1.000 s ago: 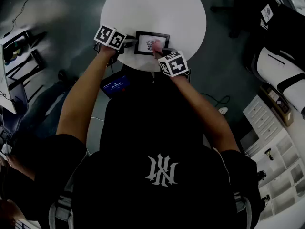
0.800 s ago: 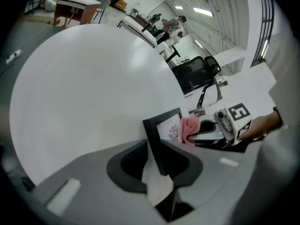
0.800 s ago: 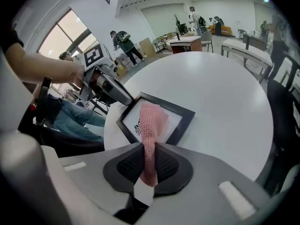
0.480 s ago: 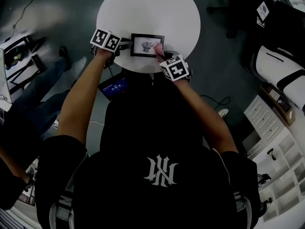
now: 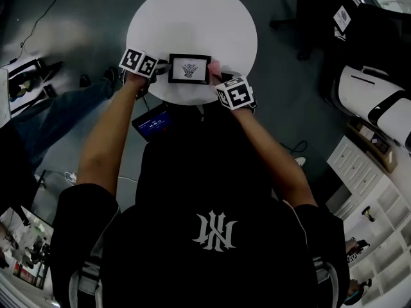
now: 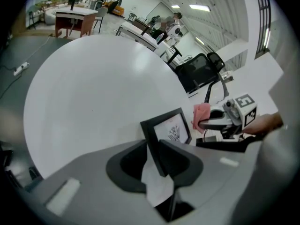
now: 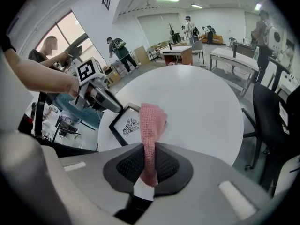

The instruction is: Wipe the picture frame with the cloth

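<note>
Left gripper (image 6: pixel 154 162) clamped on picture frame (image 5: pixel 189 68) edge; right gripper (image 7: pixel 149 165) pinching pink cloth (image 7: pixel 151 121) beside it. I'd steady the frame and drag the cloth flat across the glass.

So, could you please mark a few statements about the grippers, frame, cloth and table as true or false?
1. The left gripper is shut on the frame's edge. True.
2. The right gripper is empty. False: it is shut on the pink cloth.
3. The table is round and white. True.
4. The frame is at the table's far side. False: it is at the near side, close to the person.
</note>
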Available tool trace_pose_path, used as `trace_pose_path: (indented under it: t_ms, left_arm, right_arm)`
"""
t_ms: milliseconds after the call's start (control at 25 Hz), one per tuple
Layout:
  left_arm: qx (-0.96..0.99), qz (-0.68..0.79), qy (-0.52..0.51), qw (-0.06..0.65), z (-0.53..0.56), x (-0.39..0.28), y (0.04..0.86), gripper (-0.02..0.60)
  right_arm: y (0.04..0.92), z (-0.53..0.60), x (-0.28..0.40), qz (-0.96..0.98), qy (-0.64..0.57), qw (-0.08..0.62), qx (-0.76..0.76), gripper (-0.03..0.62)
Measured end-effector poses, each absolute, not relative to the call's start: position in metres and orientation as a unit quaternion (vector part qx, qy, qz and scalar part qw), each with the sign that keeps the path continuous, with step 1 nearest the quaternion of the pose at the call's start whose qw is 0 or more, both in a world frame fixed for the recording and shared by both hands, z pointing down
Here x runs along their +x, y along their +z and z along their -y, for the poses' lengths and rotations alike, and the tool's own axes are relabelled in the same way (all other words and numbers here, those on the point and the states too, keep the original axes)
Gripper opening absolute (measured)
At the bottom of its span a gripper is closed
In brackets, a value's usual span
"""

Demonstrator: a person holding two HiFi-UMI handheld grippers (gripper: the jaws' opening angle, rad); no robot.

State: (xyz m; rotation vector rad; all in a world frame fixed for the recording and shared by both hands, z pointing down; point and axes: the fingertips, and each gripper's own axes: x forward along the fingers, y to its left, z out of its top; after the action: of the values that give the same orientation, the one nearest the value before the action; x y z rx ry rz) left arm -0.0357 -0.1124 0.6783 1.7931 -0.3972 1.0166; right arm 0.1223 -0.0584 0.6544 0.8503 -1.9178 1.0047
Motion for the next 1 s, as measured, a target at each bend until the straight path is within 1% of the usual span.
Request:
trace_pose_path:
  t_ms: [160, 320, 520, 640, 720, 880, 1000]
  left_arm:
    - [0.761, 0.171, 0.400, 0.481, 0.117, -0.020, 0.661, 0.081]
    - [0.810, 0.184, 0.347, 0.435, 0.141, 0.008, 0.605, 0.081]
    - [0.882, 0.188, 0.260, 0.346, 0.146, 0.043, 0.496, 0.078]
    - [0.918, 0.191, 0.208, 0.278, 0.145, 0.054, 0.423, 0.049]
    - [0.935, 0.194, 0.181, 0.237, 0.135, 0.059, 0.381, 0.041]
    - [0.956, 0.197, 0.138, 0.171, 0.108, 0.068, 0.313, 0.003]
    - [0.968, 0.181, 0.114, 0.132, 0.088, 0.071, 0.270, 0.003]
  right_arm:
    - [0.627, 0.083, 0.119, 0.786, 0.376, 0.354, 0.340, 0.032]
    - [0.569, 0.128, 0.113, 0.832, 0.342, 0.276, 0.338, 0.032]
    - [0.449, 0.155, 0.100, 0.901, 0.265, 0.145, 0.313, 0.032]
    - [0.370, 0.163, 0.094, 0.929, 0.214, 0.061, 0.294, 0.034]
    - [0.322, 0.158, 0.094, 0.940, 0.190, 0.010, 0.283, 0.032]
    - [0.246, 0.130, 0.106, 0.954, 0.132, -0.059, 0.264, 0.032]
    - [0.205, 0.105, 0.114, 0.959, 0.103, -0.097, 0.246, 0.032]
